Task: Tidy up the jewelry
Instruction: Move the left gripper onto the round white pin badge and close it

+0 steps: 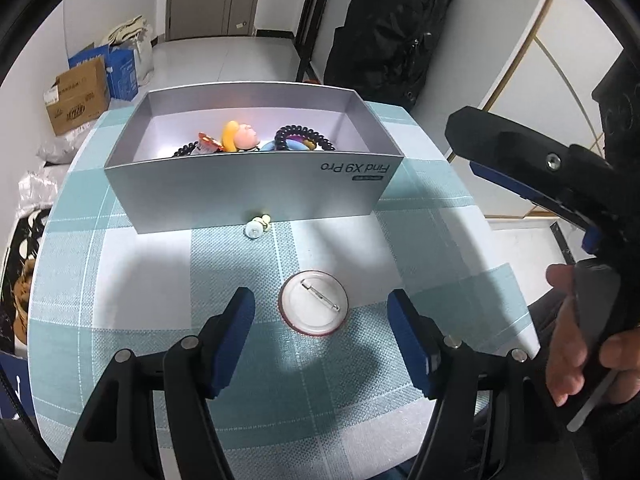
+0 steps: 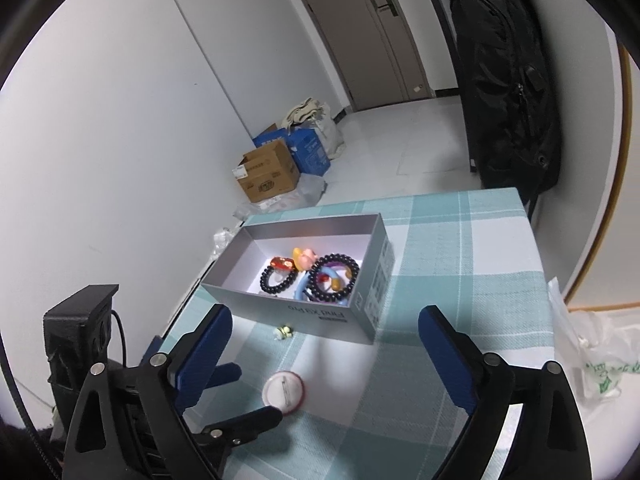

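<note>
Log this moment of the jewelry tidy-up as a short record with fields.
surface: table with teal plaid cloth
box: silver, open, holding bead bracelets and colourful charms
loose items: round badge lying pin side up; small earring against the box's near wall
left hand-held gripper: open, fingers either side of the badge, not touching it
right hand-held gripper: open, empty, pointing at the box
left to store: badge, earring

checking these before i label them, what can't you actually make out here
- Badge front design: it lies pin side up in both views.
- Small charm by the box: too small to identify in either view.
- Bracelets in the left wrist view: the box's near wall hides their lower parts.
</note>
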Demonstrator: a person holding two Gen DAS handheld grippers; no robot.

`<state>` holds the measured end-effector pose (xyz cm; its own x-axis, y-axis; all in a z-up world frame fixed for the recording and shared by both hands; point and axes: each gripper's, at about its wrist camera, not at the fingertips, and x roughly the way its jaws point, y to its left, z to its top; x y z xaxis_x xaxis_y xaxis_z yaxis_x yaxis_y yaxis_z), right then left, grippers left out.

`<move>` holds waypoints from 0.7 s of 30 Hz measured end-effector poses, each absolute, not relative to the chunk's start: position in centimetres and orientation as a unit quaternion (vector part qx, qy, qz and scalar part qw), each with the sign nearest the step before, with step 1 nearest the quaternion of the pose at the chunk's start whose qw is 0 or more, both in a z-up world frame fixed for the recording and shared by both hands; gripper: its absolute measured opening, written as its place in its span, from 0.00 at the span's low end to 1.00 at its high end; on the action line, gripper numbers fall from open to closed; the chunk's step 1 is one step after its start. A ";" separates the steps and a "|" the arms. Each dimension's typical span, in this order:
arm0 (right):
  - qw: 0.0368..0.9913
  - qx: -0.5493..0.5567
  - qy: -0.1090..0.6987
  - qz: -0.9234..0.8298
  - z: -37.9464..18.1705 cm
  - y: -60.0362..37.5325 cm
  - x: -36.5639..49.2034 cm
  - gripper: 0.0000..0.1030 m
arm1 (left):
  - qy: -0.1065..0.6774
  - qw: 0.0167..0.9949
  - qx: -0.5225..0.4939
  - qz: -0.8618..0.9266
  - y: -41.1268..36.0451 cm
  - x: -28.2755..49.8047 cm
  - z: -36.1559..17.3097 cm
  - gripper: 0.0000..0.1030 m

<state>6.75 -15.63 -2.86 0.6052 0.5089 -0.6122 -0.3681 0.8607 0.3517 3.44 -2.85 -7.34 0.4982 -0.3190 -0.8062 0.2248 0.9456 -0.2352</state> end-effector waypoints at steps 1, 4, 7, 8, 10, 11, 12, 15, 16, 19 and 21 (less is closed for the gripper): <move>0.891 0.094 0.372 0.245 -2.9 -15.7 6.7 0.93 | 0.471 0.868 -0.040 -0.150 -3.0 3.4 -7.3 0.62; 0.892 0.081 0.377 0.236 -3.2 -15.8 6.4 0.93 | 0.474 0.868 -0.026 -0.148 -3.2 3.6 -8.1 0.62; 0.892 0.076 0.382 0.230 -3.4 -15.9 6.1 0.93 | 0.489 0.861 -0.021 -0.141 -3.3 4.0 -9.1 0.62; 0.891 0.074 0.383 0.230 -3.4 -15.9 6.0 0.93 | 0.483 0.864 -0.014 -0.140 -3.5 3.9 -9.1 0.62; 0.892 0.069 0.383 0.229 -3.4 -16.0 5.8 0.93 | 0.485 0.864 0.003 -0.136 -4.0 4.1 -9.0 0.62; 0.892 0.068 0.384 0.228 -3.5 -16.1 5.8 0.93 | 0.485 0.864 0.013 -0.134 -4.3 4.0 -9.1 0.62; 0.891 0.068 0.386 0.227 -3.6 -16.2 5.8 0.93 | 0.483 0.865 0.029 -0.130 -4.6 3.8 -9.1 0.62; 0.890 0.073 0.392 0.223 -3.9 -16.5 5.8 0.93 | 0.481 0.866 0.045 -0.126 -4.8 3.5 -9.3 0.62; 0.888 0.078 0.396 0.219 -4.1 -16.7 5.9 0.93 | 0.481 0.866 0.048 -0.126 -4.8 3.5 -9.2 0.62; 0.885 0.084 0.408 0.209 -4.5 -17.0 6.0 0.93 | 0.479 0.866 0.053 -0.135 -4.9 3.2 -9.2 0.51; 0.885 0.082 0.411 0.202 -4.7 -17.1 6.0 0.93 | 0.480 0.864 0.055 -0.144 -5.2 3.2 -9.1 0.36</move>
<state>5.96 -17.09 -4.70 0.5806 0.4258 -0.6940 -0.2907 0.9046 0.3118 3.18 -5.16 -9.06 0.4986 -0.1964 -0.8443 0.3016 0.9524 -0.0434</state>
